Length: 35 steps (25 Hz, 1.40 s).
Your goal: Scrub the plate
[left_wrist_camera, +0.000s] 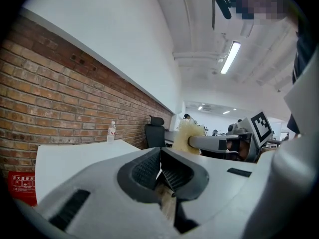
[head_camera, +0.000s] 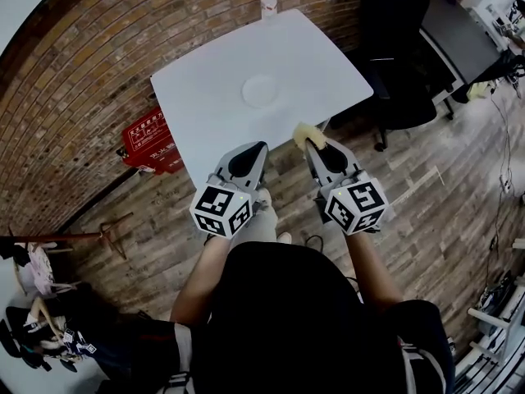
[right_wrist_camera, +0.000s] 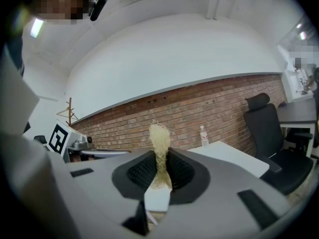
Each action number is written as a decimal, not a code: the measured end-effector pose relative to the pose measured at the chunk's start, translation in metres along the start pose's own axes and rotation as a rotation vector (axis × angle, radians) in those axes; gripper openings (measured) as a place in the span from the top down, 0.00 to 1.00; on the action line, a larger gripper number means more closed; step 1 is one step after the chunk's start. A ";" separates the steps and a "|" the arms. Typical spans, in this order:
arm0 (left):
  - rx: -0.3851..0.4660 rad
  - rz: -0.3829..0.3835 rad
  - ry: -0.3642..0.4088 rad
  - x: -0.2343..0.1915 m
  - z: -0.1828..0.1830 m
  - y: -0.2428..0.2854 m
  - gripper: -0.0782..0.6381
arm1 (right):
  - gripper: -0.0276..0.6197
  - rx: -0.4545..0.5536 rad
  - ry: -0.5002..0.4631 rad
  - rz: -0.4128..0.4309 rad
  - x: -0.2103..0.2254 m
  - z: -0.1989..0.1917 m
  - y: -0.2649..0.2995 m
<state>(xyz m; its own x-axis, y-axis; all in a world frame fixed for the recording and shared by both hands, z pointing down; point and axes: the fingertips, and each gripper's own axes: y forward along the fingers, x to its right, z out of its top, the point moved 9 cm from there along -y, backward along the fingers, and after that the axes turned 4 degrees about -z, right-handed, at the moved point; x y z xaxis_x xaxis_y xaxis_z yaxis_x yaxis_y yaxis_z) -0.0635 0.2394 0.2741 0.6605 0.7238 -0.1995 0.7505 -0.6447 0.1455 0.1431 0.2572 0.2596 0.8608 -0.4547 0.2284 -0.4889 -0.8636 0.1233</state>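
One table (head_camera: 197,97), one plate (head_camera: 260,90) at its middle, one bottle (head_camera: 268,2) at its far corner, one yellow scrubber (head_camera: 308,135), two grippers: left gripper (head_camera: 256,148), right gripper (head_camera: 318,146).

The plate (head_camera: 260,90) lies near the middle of the counter (head_camera: 205,97). It is well apart from the water bottle (head_camera: 268,2), which stands at the counter's far edge, close to the brick wall (head_camera: 82,72) behind. A box (head_camera: 148,142) sits on the floor left of the counter, against that wall. An office chair (head_camera: 394,64) stands to the right of the counter. At the counter's near edge, the left tool (head_camera: 253,150) and right tool (head_camera: 316,142) hang side by side. The scrubbing pad (head_camera: 307,132) sits between the right tool's jaws, beside that edge and well short of the plate.
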 end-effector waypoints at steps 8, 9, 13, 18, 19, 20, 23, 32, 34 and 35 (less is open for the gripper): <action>0.002 -0.002 -0.033 -0.042 0.007 0.042 0.86 | 0.87 -0.030 0.007 0.001 0.029 0.007 0.050; 0.000 -0.001 -0.040 -0.049 0.008 0.047 0.86 | 0.87 -0.035 0.013 0.002 0.033 0.007 0.057; -0.003 -0.013 -0.046 -0.075 0.018 0.064 0.86 | 0.87 -0.047 0.024 0.001 0.043 0.014 0.090; 0.003 -0.027 -0.062 -0.111 0.030 0.080 0.86 | 0.87 -0.070 0.006 -0.005 0.050 0.021 0.130; 0.002 -0.031 -0.066 -0.119 0.033 0.084 0.86 | 0.87 -0.077 -0.001 -0.008 0.051 0.023 0.138; -0.001 -0.035 -0.069 -0.126 0.035 0.087 0.86 | 0.87 -0.083 -0.004 -0.010 0.051 0.024 0.146; -0.009 -0.051 -0.074 -0.147 0.041 0.097 0.86 | 0.87 -0.106 -0.010 -0.012 0.054 0.028 0.168; -0.049 -0.073 -0.097 -0.200 0.034 0.114 0.86 | 0.87 -0.167 -0.034 -0.043 0.059 0.022 0.216; -0.059 -0.080 -0.101 -0.209 0.030 0.118 0.86 | 0.87 -0.179 -0.034 -0.053 0.061 0.018 0.222; -0.067 -0.082 -0.101 -0.213 0.028 0.120 0.86 | 0.87 -0.185 -0.032 -0.057 0.061 0.016 0.225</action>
<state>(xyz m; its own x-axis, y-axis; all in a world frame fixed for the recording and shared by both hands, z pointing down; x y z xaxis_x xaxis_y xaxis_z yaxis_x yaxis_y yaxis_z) -0.1149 0.0013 0.3069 0.5939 0.7428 -0.3092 0.8039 -0.5641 0.1889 0.0879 0.0316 0.2858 0.8907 -0.4153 0.1851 -0.4540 -0.8349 0.3112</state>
